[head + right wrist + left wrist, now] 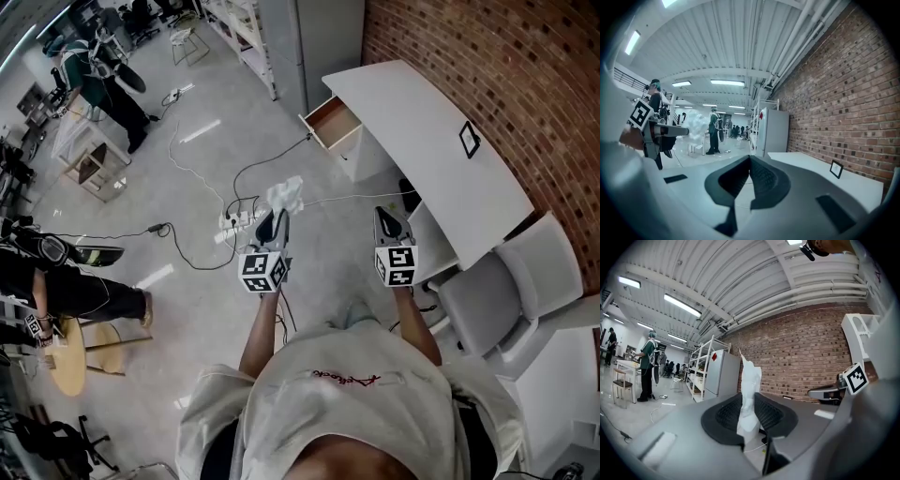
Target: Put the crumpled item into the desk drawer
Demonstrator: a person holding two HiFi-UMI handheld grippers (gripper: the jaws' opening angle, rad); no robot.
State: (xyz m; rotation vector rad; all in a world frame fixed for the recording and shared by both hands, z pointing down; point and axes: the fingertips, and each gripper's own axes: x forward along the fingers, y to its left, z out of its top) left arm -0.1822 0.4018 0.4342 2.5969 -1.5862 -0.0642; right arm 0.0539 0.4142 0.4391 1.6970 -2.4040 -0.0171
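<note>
A crumpled white paper (286, 195) sticks out beyond my left gripper (274, 217), which is shut on its lower end. In the left gripper view the paper (750, 390) stands upright between the jaws of the left gripper (749, 414). My right gripper (389, 221) hangs level with it, to its right, its tips touching with nothing between them (750, 158). Both are held above the floor, short of the white desk (441, 159). The desk drawer (333, 122) stands pulled open at the desk's far end, wood-coloured inside. The right gripper view shows the paper (696, 124) off to the left.
A small black picture frame (469, 139) stands on the desk. A grey office chair (511, 281) sits near its right end. A power strip with cables (234, 220) lies on the floor below the grippers. A grey cabinet (314, 42) stands beyond the drawer; people (103, 84) work at the far left.
</note>
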